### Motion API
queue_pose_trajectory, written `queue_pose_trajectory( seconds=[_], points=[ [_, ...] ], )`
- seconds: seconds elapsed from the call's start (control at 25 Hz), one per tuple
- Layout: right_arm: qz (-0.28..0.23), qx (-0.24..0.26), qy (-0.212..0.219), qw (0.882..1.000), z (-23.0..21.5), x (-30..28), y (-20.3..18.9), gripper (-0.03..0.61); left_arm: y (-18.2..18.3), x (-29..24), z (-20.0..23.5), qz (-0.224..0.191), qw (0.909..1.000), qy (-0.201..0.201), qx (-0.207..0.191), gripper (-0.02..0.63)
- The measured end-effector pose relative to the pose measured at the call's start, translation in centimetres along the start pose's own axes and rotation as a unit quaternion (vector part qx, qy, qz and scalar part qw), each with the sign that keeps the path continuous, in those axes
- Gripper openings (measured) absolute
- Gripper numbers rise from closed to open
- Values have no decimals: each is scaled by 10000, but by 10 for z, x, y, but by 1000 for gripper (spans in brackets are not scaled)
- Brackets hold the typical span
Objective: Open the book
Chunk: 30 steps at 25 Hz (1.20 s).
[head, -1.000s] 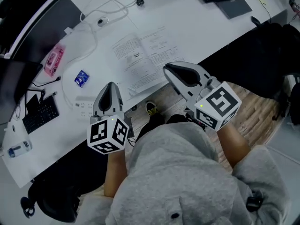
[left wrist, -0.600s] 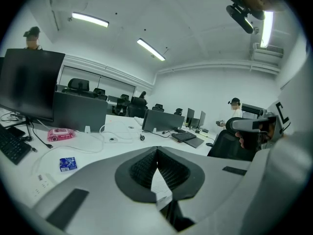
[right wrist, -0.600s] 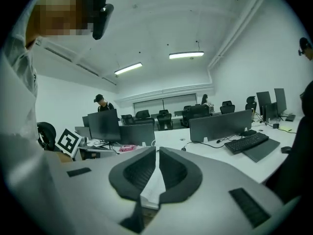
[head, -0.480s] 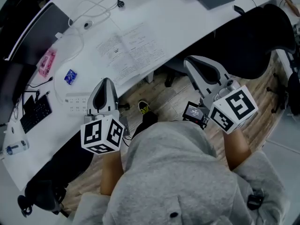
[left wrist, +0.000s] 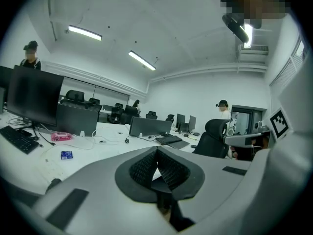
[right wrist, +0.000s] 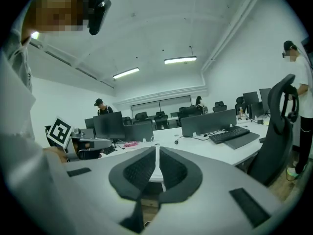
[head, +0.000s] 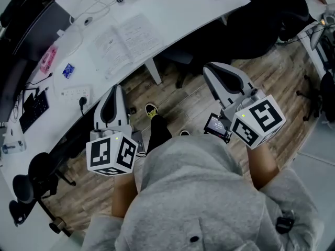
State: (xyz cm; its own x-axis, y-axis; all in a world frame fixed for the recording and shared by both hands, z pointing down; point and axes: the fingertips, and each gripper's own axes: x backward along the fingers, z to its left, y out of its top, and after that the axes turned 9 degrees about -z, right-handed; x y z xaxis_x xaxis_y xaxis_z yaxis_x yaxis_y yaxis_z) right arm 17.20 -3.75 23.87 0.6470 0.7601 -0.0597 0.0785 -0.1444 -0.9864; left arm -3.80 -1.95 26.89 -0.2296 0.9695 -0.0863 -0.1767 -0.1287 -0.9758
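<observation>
- Head view has the book (head: pixel 125 43) lying open on the white desk (head: pixel 178 9), far off and to the left, with its pages spread flat.
- A second ago the book lay just beyond both gripper tips. Now it is well apart from them, and the whole desk has slid toward the far left of the view.
- The left gripper (head: pixel 113 89) has its body over the wooden floor (head: pixel 193 101) and its tip lined up with the desk's near edge. Earlier it hovered above the desktop.
- Left gripper view shows its jaws clenched, the pads meeting at the tip with nothing between them.
- The right gripper (head: pixel 209 69) is off the desk too, over the floor, pointing toward a black office chair (head: pixel 261 20).
- Right gripper view shows that claw pressed together and empty as well.
- A blue packet (head: pixel 68 70) and a pink item (head: pixel 48 59) lie on the desk left of the book, placed relative to it as before.
- A shoe (head: pixel 151 110) rests on the floor between the two grippers, nearer the left one.
- From the left gripper's own camera the book probably sits behind the jaws, but the pale desktop is too washed out to be sure.
</observation>
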Motion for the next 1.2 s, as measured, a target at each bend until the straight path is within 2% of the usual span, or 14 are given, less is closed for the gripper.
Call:
queue_pose_trajectory(
  seconds=[0.2, 0.48, 0.8, 1.2],
  points=[
    [-150, -242, 12, 9996, 2, 57, -1, 43, -10, 50, -40, 13, 9998, 141, -124, 9],
    [-238, -226, 4, 9995, 16, 100, -6, 43, -11, 96, -62, -87, 9996, 217, -180, 9],
    [-252, -239, -105, 9993, 26, 107, -4, 43, 1, 115, -60, -163, 9994, 219, -213, 9],
    [-214, -189, 21, 9996, 44, 94, -7, 43, 11, 128, -41, -249, 9990, 311, -217, 9]
  ],
)
